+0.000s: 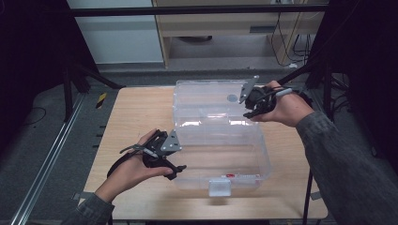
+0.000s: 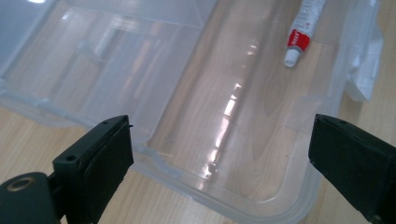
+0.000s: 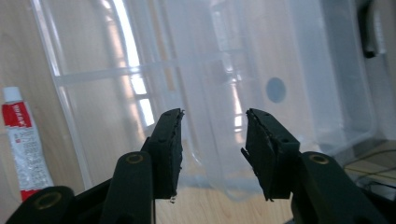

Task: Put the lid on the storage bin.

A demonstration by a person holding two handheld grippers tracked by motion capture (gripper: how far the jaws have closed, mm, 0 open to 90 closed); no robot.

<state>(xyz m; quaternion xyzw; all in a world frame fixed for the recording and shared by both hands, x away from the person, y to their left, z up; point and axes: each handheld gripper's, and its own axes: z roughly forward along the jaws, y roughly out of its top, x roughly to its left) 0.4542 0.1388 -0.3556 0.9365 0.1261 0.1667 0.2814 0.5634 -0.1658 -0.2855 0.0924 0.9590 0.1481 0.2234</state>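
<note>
Open box, raised lid behind

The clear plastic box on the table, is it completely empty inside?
No: a small white and red tube lies on the floor of the clear box, near its latch end.

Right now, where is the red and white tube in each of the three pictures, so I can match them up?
High view: the red and white tube lies in the clear box by its near wall, just right of the white latch.
Left gripper view: top right, white cap pointing down.
Right gripper view: far left edge, cap up.
Shared landmark: the clear box's rim, near the tube in all three.
</note>
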